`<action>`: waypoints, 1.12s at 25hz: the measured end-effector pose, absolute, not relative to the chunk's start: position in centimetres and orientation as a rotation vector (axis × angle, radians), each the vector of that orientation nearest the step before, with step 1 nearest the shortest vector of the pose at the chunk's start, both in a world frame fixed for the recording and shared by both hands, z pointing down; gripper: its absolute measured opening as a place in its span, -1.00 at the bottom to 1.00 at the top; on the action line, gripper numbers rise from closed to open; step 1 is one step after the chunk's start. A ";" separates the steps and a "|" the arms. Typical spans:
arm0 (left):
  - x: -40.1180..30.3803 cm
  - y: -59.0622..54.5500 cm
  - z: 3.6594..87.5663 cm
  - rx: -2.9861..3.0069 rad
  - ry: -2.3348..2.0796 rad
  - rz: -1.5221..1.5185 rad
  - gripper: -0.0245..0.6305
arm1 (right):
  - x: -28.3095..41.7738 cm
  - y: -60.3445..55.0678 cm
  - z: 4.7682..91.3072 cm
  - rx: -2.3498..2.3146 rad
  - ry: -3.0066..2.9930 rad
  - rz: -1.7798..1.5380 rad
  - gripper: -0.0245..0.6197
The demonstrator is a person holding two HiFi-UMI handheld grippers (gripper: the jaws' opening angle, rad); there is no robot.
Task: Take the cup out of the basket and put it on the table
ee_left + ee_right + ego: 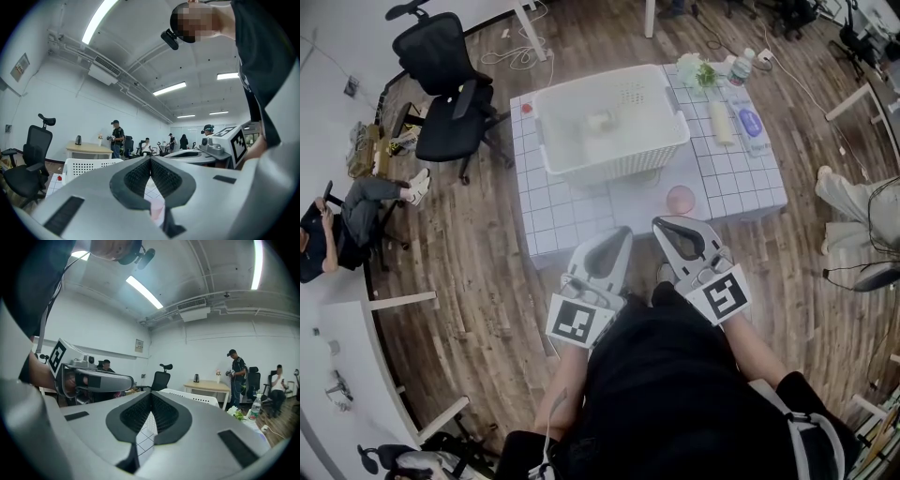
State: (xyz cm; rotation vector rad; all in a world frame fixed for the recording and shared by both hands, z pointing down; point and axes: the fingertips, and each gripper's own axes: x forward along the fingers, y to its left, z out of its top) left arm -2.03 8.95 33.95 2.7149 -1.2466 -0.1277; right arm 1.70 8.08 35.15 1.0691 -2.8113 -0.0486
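The pink cup (680, 200) stands on the white tiled tabletop (546, 214), just beside the white basket (609, 131). The floor (478, 253) is brown wood. The left hand-held gripper (622, 232) and the right hand-held gripper (662, 224) are closed and empty.

No readable text anywhere, sadly. Closest candidates:

- Black-and-white square codes on the cubes of the left gripper (622, 232) and right gripper (661, 223). Pure pattern, no letters or digits.
- Wall poster (19, 67) in the left gripper view, way too small and skewed to read.
- Small notice (139, 345) high on the far wall in the right gripper view, same story.
- Blue-labelled item (751, 123) lying on the worktop (546, 220), print just a blur from the head view.

Zero brands, zero numbers legible.
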 end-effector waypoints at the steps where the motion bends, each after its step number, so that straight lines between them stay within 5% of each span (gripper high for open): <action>1: -2.3 9.0 34.0 2.715 -1.239 -0.130 -0.90 | 1.4 8.1 35.2 1.071 -2.804 -0.053 -0.87; 28: -5.5 4.0 33.3 2.741 -1.232 -0.144 -0.90 | -3.8 -0.1 35.7 0.940 -2.663 -0.240 -0.87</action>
